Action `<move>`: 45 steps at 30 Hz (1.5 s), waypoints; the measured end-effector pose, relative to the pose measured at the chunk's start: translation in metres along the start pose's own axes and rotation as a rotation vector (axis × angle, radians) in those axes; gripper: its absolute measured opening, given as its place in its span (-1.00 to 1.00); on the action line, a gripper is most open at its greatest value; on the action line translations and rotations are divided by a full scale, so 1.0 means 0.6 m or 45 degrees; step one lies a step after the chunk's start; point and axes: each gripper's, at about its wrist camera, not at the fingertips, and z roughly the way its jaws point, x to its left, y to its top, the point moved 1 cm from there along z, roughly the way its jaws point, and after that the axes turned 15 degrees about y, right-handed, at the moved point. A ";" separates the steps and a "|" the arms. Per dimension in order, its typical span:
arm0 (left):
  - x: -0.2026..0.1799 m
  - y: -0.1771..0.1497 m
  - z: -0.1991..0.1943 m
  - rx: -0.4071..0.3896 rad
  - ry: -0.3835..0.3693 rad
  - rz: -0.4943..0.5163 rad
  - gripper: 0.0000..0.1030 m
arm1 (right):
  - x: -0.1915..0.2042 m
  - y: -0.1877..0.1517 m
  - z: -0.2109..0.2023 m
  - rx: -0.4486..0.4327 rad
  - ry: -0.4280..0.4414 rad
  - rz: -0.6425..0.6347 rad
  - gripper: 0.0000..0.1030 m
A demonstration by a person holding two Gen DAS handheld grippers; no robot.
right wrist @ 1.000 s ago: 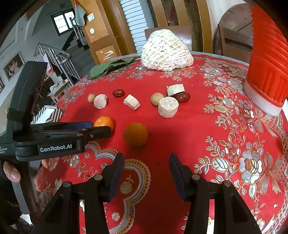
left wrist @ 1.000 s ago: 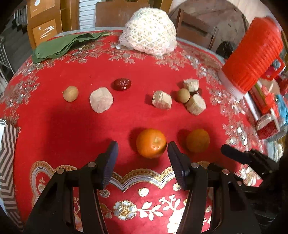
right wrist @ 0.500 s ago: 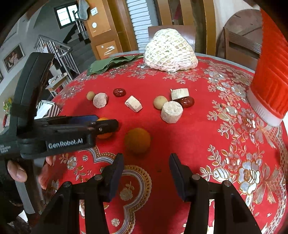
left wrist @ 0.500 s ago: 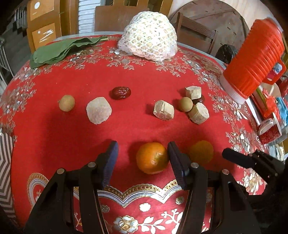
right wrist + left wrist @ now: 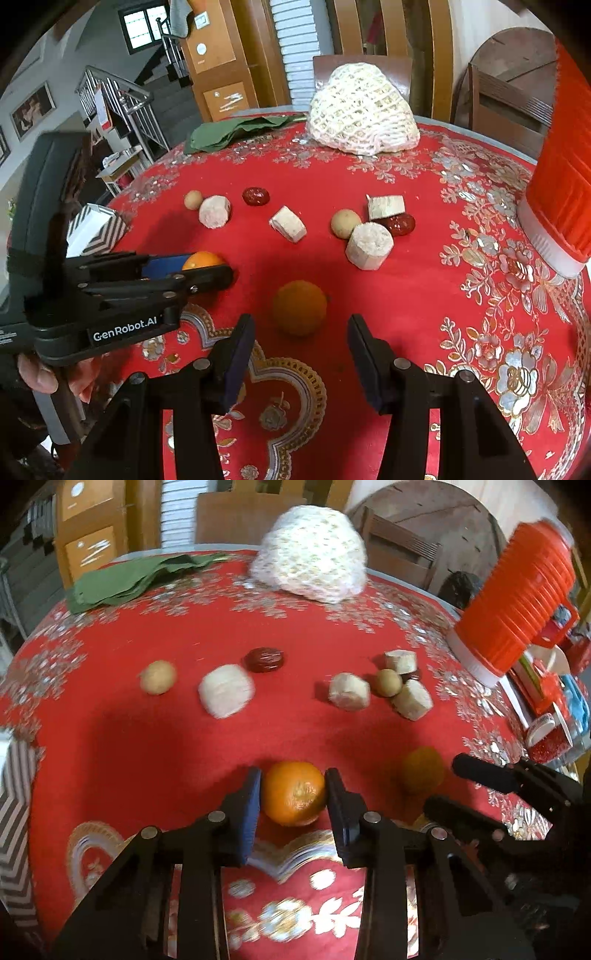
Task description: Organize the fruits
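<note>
The left gripper (image 5: 293,797) has just been closing and now squeezes the bright orange (image 5: 293,793) on the surface (image 5: 147,746), near the white net bundle's (image 5: 310,554) front side; the right gripper (image 5: 301,354) stays apart, empty, just before the dull orange (image 5: 299,312). The round orange could pop out or roll away if the squeeze is off-centre or too soft. I count two oranges, two dark red fruits, two small tan balls and four pale chunks.

soft indoor light; left view motion-blurred; fisheye-bent edges
</note>
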 end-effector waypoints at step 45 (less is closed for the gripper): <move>0.163 -0.023 -0.023 0.001 0.175 -0.297 -0.36 | -0.034 0.156 0.046 0.097 -0.010 -0.107 0.04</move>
